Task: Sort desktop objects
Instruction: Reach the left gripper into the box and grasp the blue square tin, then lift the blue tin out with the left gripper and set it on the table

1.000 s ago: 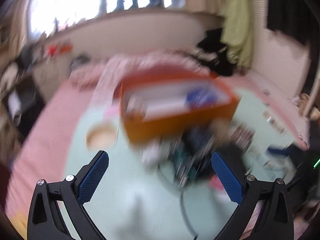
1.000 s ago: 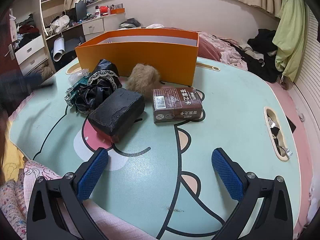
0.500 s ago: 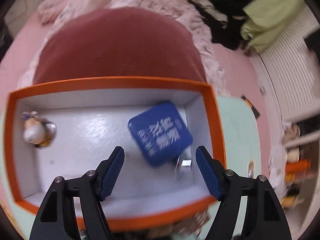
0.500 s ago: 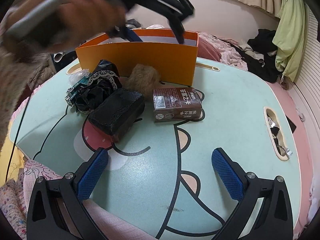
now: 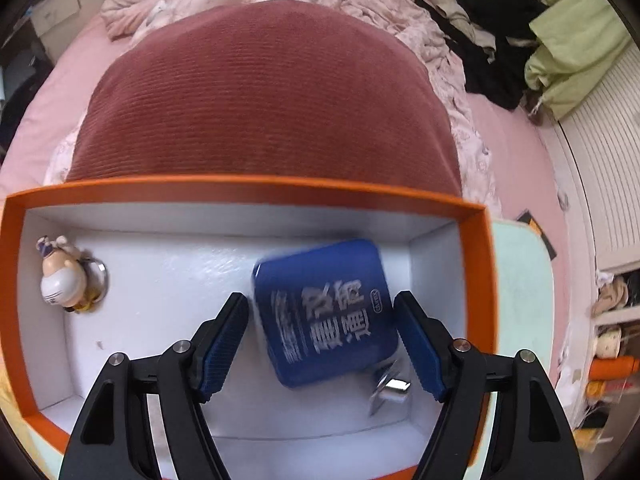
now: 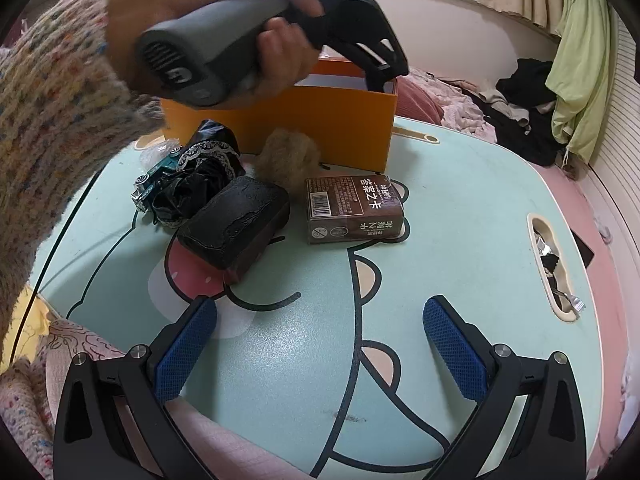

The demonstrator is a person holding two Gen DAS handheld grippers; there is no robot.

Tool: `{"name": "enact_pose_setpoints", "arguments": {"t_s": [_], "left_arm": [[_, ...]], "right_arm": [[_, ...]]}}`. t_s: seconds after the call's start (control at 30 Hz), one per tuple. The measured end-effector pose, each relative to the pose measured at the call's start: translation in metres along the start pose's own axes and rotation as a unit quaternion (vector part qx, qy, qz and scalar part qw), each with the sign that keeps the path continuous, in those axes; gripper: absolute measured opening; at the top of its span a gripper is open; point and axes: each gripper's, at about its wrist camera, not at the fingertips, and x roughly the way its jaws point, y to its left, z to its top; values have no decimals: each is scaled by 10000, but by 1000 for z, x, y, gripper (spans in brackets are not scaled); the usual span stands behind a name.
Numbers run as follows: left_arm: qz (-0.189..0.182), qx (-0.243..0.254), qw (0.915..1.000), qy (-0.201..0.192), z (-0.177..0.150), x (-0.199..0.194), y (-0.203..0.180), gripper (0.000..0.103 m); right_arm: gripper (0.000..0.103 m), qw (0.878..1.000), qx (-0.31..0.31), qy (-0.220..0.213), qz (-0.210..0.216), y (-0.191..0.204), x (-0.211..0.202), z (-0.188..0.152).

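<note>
While the left gripper [image 5: 322, 340] hangs over the orange box [image 5: 256, 188], left wrist view: blue tin [image 5: 326, 312] sits blurred between the pads, jaws spread wider than it, not touching it — looks released, lying on or dropping to the box floor, tilted, long axis running roughly away from cam. Figurine keychain [image 5: 64, 280] at far-left end of the box, metal bit [image 5: 390, 390] just beside the tin.

Right wrist view: right gripper [image 6: 320, 348] wide apart, nothing in it, above the table [image 6: 460, 208]. Brown card box [image 6: 354, 208] straight ahead, long axis crosswise; black pouch [image 6: 236, 224] left of it. Right gripper is nearer, so prob next pick.
</note>
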Motion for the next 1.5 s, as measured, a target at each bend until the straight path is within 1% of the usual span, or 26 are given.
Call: {"name": "enact_pose_setpoints", "arguments": {"t_s": [0.13,0.17,0.23,0.27,0.33,0.43,0.53,0.6,0.63,0.67,0.73,0.8,0.83,0.9,0.97,1.07,1.13,1.2,1.27,1.33,1.43,1.5], "left_arm": [[347,323,9989,38,-7,-4,11,73],[290,328,9990,45,-8,-5,14,72],[-83,222,9997,91,-8,-9,17,72],[-212,164,9996,102,-8,-11,16,72],[-208,157,9996,58,-7,-14,12,72],[58,332,9994,-17,-7,-14,3,73],[355,486,9982,70,-11,-5,-1,72],[672,751,9949,-85,-17,-4,-6,67],[799,890,9927,-159,-20,-4,-9,67],[810,970,9917,-225,-21,-5,-10,66],[715,1052,9915,-267,-21,-7,-7,66],[498,1059,9925,-362,-23,-14,-2,66],[394,1092,9921,-479,-24,-22,0,66],[310,1165,9900,-735,-22,-37,-2,66],[164,1234,9868,-1035,-27,-63,1,66],[-250,1363,9795,-1461,-49,-108,15,66],[-497,1406,9759,-1595,-66,-130,26,66],[-691,1510,9716,-1682,-88,-143,36,66],[-755,1586,9701,-1678,-114,-149,49,66],[-781,1625,9705,-1602,-142,-146,63,66],[-885,1776,9708,-1350,-183,-130,85,66],[-836,1834,9725,-1164,-201,-112,96,66]], "right_arm": [[103,10000,25,4,-14,0,0,0],[103,10000,28,5,-16,0,0,0],[103,10000,30,4,-18,0,0,0],[103,10000,34,4,-18,0,0,0],[103,10000,36,5,-20,0,0,0],[103,10000,44,5,-22,0,0,0],[103,10000,48,5,-25,0,0,0],[103,10000,53,7,-26,0,0,0],[103,10000,52,5,-29,0,0,0],[103,10000,52,2,-33,1,0,0],[103,10000,55,1,-35,1,0,-1],[103,10000,55,1,-41,1,0,-1],[103,10000,61,3,-40,1,0,-1],[103,10000,67,2,-41,1,0,-1],[103,10000,69,3,-45,1,0,-1],[103,10000,76,4,-48,1,0,-1],[103,10000,80,5,-49,2,-1,-1],[103,10000,82,6,-53,2,-1,-1],[103,9999,88,6,-53,1,0,-1],[103,9999,91,8,-56,2,-1,-1],[103,9999,93,11,-63,2,-1,-1],[103,9999,97,13,-64,2,-1,-1]]}}
